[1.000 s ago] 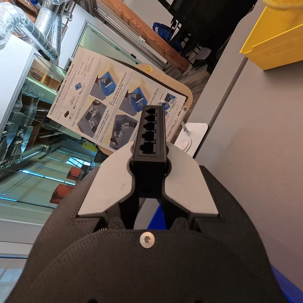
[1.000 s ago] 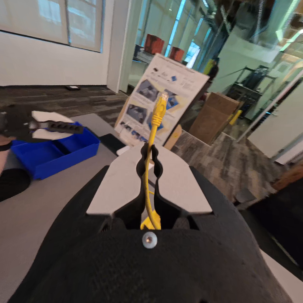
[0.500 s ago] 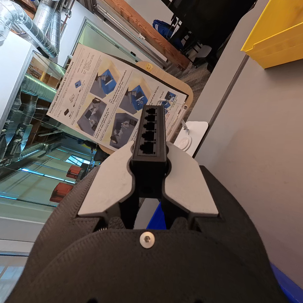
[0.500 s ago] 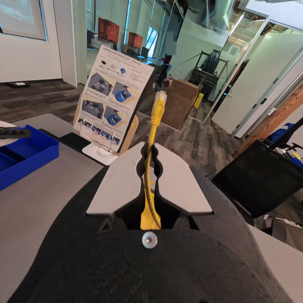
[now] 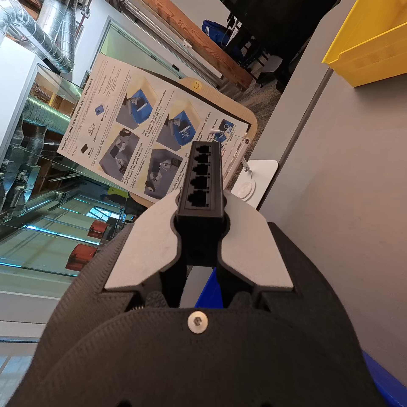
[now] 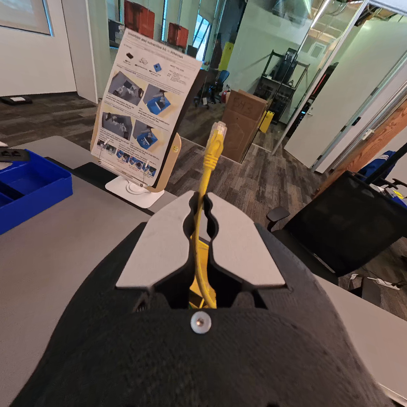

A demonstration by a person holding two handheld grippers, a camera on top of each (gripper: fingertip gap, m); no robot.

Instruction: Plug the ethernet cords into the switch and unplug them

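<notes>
Printed instruction sheet (image 6: 143, 114) up on its white stand at the far edge of the table (image 6: 77, 231): a bold heading line across the top, small captions under little icons, then photo panels with lines of print beneath each. From the left wrist view that same sheet (image 5: 141, 134) reads sideways. On the wooden backboard, a yellow smiley sticker (image 6: 175, 148). Farther off on the floor, right of the sheet, a cardboard box (image 6: 242, 123) with faint hand-drawn characters on its front.
</notes>
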